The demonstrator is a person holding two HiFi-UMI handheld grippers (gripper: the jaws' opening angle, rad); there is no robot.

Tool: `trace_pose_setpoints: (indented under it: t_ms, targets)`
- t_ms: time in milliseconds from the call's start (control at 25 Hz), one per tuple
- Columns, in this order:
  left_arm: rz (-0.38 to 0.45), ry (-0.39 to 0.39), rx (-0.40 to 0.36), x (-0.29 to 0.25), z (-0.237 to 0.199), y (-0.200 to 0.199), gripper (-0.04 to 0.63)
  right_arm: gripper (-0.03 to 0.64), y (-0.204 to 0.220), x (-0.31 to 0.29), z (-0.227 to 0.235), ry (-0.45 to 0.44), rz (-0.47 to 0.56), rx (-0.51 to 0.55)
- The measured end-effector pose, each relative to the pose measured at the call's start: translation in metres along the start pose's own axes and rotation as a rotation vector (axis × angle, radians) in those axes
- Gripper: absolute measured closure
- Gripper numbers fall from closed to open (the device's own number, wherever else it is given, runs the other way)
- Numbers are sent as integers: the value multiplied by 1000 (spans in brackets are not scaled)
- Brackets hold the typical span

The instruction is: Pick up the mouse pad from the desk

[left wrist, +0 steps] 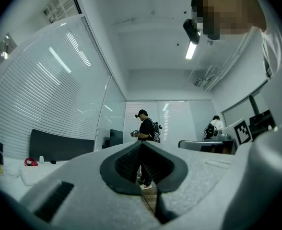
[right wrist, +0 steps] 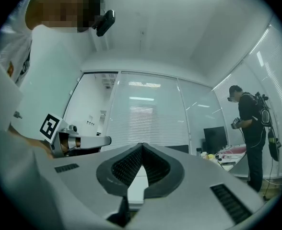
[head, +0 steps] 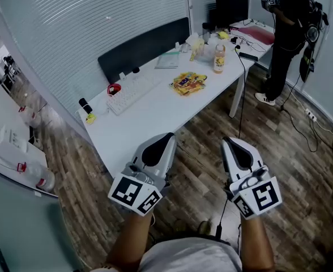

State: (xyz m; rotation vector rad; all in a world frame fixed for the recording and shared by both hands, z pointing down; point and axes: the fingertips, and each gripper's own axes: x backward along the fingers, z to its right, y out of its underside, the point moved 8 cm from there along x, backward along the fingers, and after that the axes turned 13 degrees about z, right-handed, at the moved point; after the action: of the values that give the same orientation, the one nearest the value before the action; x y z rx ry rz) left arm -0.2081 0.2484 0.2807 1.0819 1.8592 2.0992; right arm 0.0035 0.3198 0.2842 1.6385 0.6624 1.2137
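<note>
- Head view: I held the left gripper (head: 169, 136) and the right gripper (head: 227, 141) over the wood floor, just short of the white desk (head: 155, 123). Both were pinched together and held nothing. The flat colourful piece I took for the mouse pad (head: 187, 82) lay on the desk's right part, well apart from both. A keyboard (head: 127, 95) lay to its left and a bottle (head: 219, 58) just beyond it.
- Left gripper view: the fingers met, empty. A person (left wrist: 146, 131) stood far ahead, with a dark panel (left wrist: 59, 147) at the left.
- Right gripper view: the fingers were closed tight on nothing. The person stood at the far right beside a monitor (right wrist: 214, 138).
</note>
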Motion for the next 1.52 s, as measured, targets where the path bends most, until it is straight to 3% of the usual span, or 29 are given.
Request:
trace_pose_setpoints:
  t_ms: [1120,1520]
  targets:
    - [43,34,54,26,-76,-2,580,604,21,-41,-46,57,-43,72]
    - [43,28,66,23,-94,7,580,604,35,-53,-42,66,-64,75]
